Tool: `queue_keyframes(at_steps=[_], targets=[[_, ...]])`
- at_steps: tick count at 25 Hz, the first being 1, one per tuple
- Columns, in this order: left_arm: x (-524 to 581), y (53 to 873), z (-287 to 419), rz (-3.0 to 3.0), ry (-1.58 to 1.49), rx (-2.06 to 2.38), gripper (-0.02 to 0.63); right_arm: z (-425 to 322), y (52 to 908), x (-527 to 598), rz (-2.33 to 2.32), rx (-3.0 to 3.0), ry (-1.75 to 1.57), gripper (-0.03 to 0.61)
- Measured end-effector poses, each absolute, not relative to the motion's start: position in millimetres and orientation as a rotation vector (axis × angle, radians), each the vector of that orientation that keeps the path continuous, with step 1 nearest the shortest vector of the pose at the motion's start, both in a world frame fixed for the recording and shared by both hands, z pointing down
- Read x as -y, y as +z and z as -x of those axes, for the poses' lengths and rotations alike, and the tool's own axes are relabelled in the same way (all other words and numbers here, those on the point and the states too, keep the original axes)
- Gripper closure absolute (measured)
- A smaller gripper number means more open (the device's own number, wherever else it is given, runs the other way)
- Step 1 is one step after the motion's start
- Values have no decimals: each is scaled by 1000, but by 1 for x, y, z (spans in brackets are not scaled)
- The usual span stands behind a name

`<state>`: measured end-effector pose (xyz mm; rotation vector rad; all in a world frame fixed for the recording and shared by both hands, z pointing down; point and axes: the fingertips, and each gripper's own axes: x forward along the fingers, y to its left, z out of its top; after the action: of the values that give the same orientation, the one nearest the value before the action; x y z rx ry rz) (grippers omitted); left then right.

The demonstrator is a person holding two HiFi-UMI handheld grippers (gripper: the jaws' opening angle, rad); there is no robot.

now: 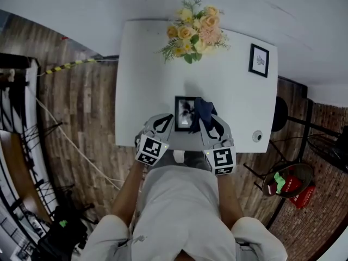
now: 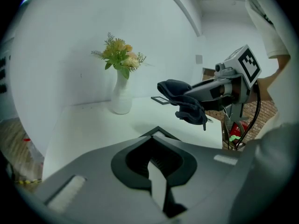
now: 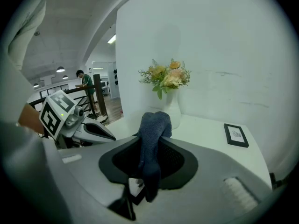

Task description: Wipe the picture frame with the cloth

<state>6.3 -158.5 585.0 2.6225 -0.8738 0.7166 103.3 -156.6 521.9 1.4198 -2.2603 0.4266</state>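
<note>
Head view – frame: the frame (image 1: 185,113) is sitting over the near middle of the bench (image 1: 141,64), its picture side facing up toward the camera and its long axis running straight away from the person.
Head view – grip: the left hand-held gripper (image 1: 169,125) is meeting the frame at its near left edge. The right hand-held gripper (image 1: 202,123) is carrying the cloth (image 1: 205,110).
Head view – key relation: the cloth is hanging at the frame's right edge, overlapping it, so the frame is lying just left of the right hand-held gripper. A wipe is likely calling for a sweep leftward across the face.
Left gripper view – jaws: the jaws are clamping a thin light strip, apparently the frame (image 2: 156,185) seen edge-on, with a corner peaking beyond them.
Left gripper view – cloth: the cloth (image 2: 189,108) is dangling from the other hand-held gripper, up and to the right.
Right gripper view – jaws: the jaws are pinching the cloth (image 3: 152,139), which is drooping over them.
Right gripper view – frame: a corner of the frame (image 3: 133,188) is showing below the cloth's lower end, close under it; I cannot tell whether they are touching.
Right gripper view – second frame: a second frame (image 3: 236,135) is lying far right on the bench, well apart.
</note>
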Motion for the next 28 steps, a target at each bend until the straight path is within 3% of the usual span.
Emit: queue_keyframes(at_steps=[28], targets=[[145, 652, -24, -2547, 878, 769, 594, -76, 580, 169, -1255, 2279, 500, 480]])
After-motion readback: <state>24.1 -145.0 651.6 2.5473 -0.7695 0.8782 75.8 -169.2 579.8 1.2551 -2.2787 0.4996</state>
